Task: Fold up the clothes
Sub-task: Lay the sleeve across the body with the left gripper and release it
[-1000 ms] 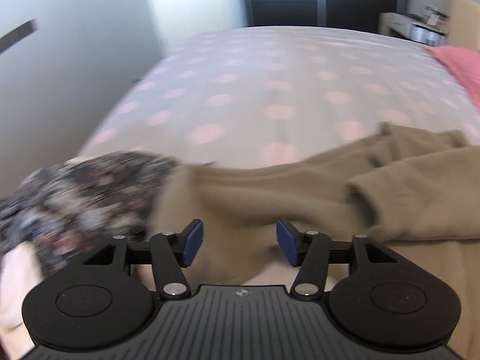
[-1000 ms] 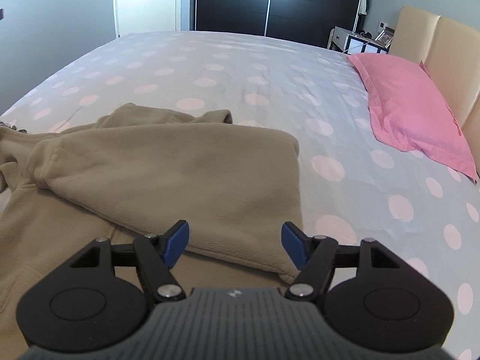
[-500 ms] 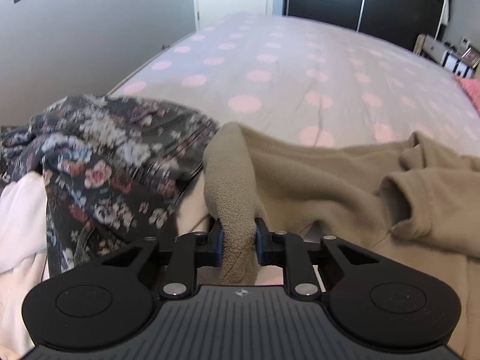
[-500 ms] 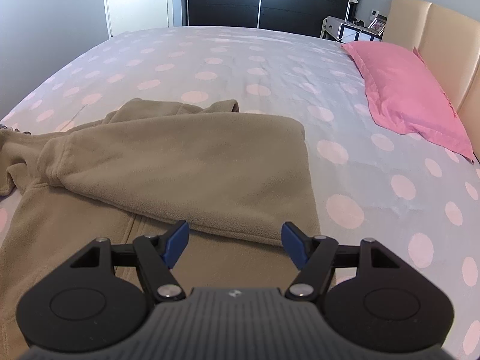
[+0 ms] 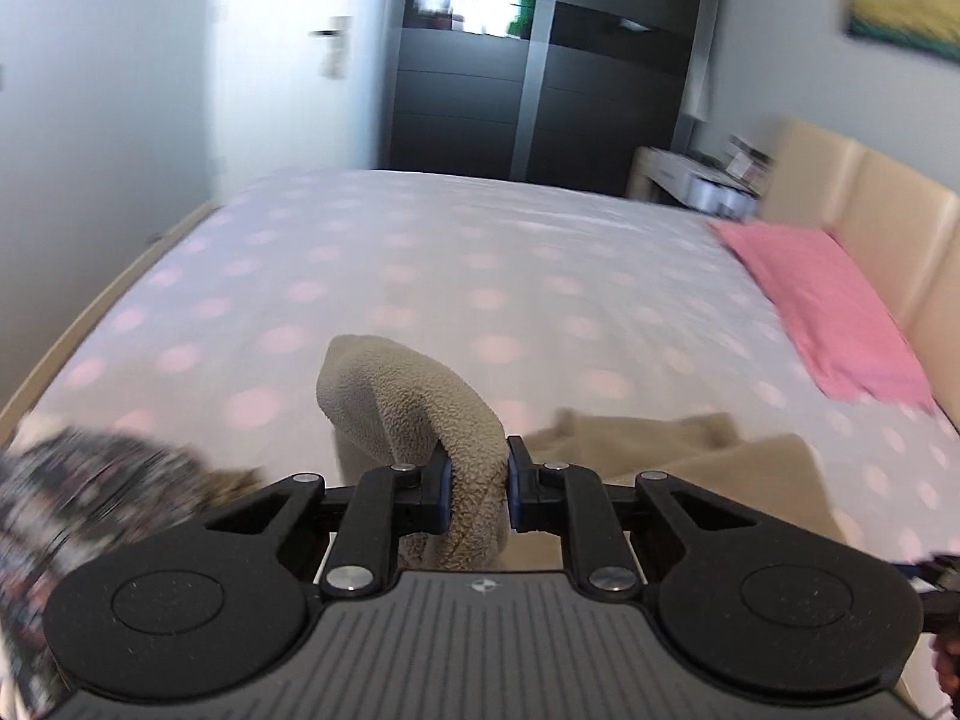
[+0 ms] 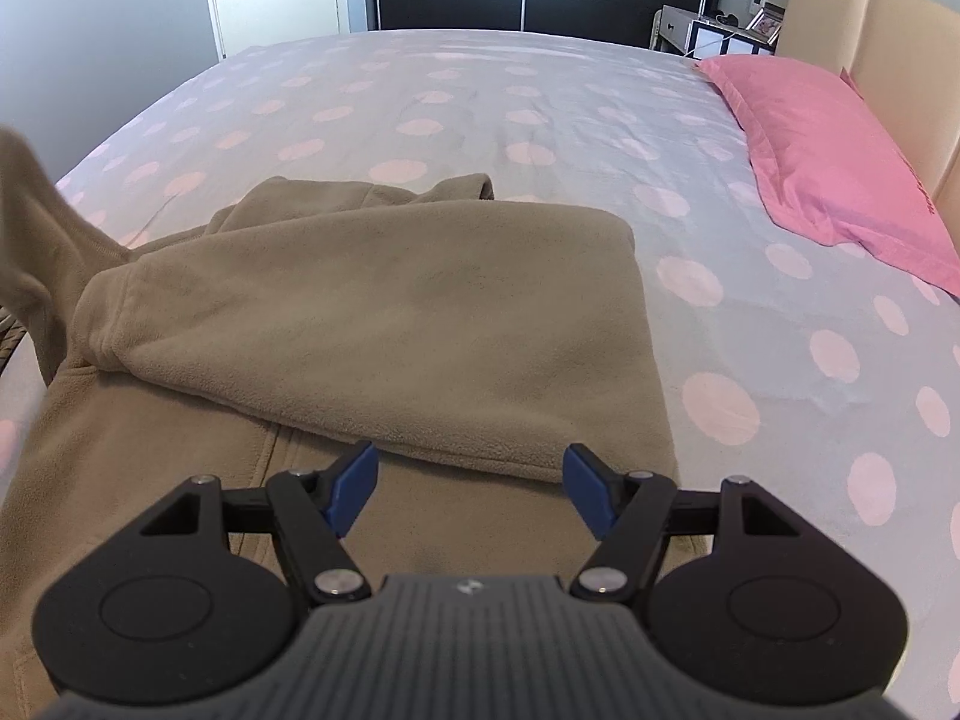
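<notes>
A tan fleece jacket (image 6: 384, 312) lies on the polka-dot bed (image 6: 480, 90), its right side folded over the body. My left gripper (image 5: 478, 483) is shut on a fold of the tan fleece (image 5: 420, 396) and holds it lifted above the bed. The lifted part shows at the left edge of the right wrist view (image 6: 30, 210). My right gripper (image 6: 471, 483) is open and empty, just above the jacket's front near the folded edge.
A dark floral garment (image 5: 78, 492) lies at the bed's left near edge. A pink pillow (image 6: 834, 156) lies by the beige headboard (image 6: 888, 48) on the right. A dark wardrobe (image 5: 540, 90) and a white nightstand (image 6: 708, 30) stand beyond the bed.
My left gripper closed on the jacket's left part and has lifted it up and toward the right. My right gripper stayed open, moving slightly forward over the jacket.
</notes>
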`<state>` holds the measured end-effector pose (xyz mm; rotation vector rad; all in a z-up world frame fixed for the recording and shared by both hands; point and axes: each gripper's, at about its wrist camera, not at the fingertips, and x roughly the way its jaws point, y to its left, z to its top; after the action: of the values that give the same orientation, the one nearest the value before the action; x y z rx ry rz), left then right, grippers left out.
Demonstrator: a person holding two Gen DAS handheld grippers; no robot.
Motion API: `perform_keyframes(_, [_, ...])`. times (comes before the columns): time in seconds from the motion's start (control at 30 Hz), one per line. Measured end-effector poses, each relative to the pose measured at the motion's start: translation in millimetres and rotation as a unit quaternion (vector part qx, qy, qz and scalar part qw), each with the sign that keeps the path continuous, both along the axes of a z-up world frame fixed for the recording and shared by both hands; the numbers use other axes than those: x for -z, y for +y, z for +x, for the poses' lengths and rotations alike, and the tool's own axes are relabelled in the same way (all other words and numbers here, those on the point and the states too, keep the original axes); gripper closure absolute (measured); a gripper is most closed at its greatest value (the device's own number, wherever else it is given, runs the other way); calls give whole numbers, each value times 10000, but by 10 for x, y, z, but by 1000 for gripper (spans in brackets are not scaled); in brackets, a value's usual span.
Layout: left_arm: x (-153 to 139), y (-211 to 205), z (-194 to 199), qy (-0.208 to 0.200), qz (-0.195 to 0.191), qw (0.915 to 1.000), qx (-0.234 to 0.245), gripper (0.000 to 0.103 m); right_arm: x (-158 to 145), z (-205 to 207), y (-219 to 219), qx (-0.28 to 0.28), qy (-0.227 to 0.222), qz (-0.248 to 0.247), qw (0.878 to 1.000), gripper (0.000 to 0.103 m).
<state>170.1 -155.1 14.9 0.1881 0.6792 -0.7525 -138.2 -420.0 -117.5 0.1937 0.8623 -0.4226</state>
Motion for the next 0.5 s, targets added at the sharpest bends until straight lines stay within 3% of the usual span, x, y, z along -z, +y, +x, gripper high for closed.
perform_keyframes(0.07, [-51,-329,-94,-43,147,9993,352,89,-16,27,-23,26,-26,57,10000,32])
perform_keyframes(0.2, [116,-976,-259,77,510,9939,978,89,-74,99,-65,76,-129,195,9997,32])
perform_keyframes(0.37, [603,-1632,-371,409,1080,9804,1598,88,-166,184,-83,52,-244,251,9994,31])
perform_keyframes(0.5, [971,-1913,-437,751,1468,9687,1856,85,-225,232,-94,29,-296,248,9992,29])
